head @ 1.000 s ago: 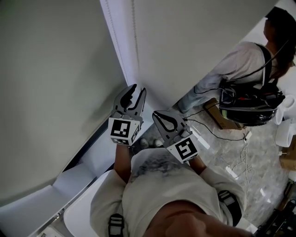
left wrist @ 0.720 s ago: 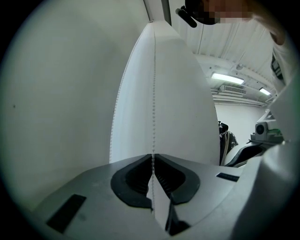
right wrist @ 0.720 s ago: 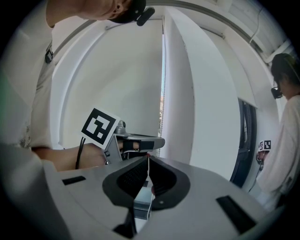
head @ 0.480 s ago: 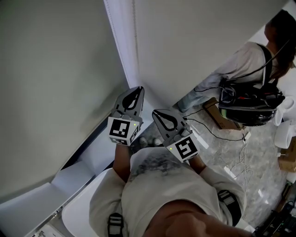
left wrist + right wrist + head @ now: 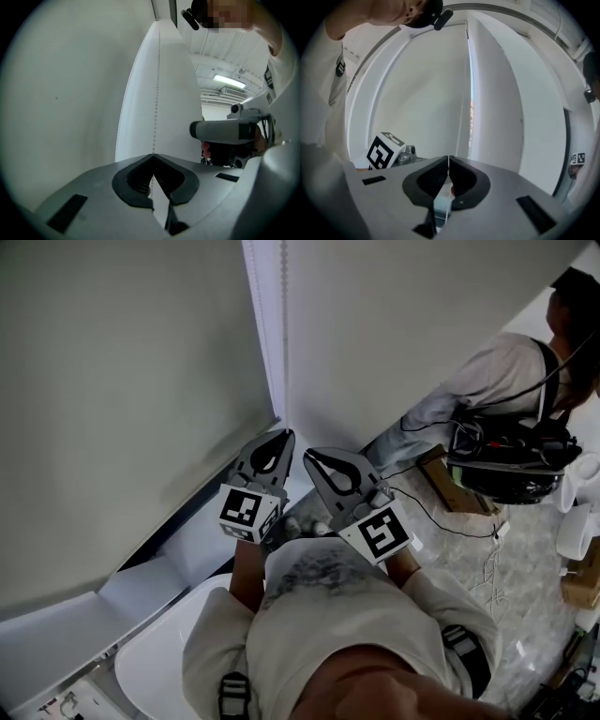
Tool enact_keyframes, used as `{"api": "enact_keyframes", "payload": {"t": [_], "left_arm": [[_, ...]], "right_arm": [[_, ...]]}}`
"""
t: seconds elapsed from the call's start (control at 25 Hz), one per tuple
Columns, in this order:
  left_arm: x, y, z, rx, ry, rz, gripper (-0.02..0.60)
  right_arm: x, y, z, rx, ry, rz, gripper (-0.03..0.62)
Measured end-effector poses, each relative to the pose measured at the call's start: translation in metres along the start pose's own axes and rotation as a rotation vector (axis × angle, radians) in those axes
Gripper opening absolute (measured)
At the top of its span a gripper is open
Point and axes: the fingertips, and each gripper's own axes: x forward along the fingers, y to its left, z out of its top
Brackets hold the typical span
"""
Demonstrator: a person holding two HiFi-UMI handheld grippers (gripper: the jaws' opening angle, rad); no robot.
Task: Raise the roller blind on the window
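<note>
The pale grey roller blind hangs down at the left, and its thin bead chain runs along the white window frame. My left gripper is at the foot of the frame, shut on the bead chain, which rises straight from its closed tips. My right gripper sits just right of it and slightly lower. Its jaws are closed too, and the chain leads up from its tips beside the blind.
A second person stands at the right with dark gear at the waist. Cables and a cardboard box lie on the floor there. A white sill runs below the blind, and a white rounded surface is beside me.
The left gripper's jaws stood apart a second ago and are now closed on the chain, a little lower. The right gripper stays shut and has moved up closer to the left one.
</note>
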Motion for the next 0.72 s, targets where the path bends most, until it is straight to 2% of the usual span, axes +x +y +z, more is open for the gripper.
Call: {"api": "enact_keyframes", "payload": {"t": [0.44,0.56,0.72], "left_arm": [[-0.035,-0.007,0.001,-0.052,-0.017,0.012,0.009],[-0.041,-0.009,0.001,-0.050,-0.017,0.019,0.009],[-0.045,-0.014,0.001,-0.035,-0.012,0.027,0.009]], "right_arm": [[0.007,0.004,0.066,-0.004,-0.098,0.097,0.070],[0.011,0.008,0.082,-0.014,-0.116,0.131,0.132],[0.014,0.009,0.103,-0.035,-0.143,0.144,0.140]]}}
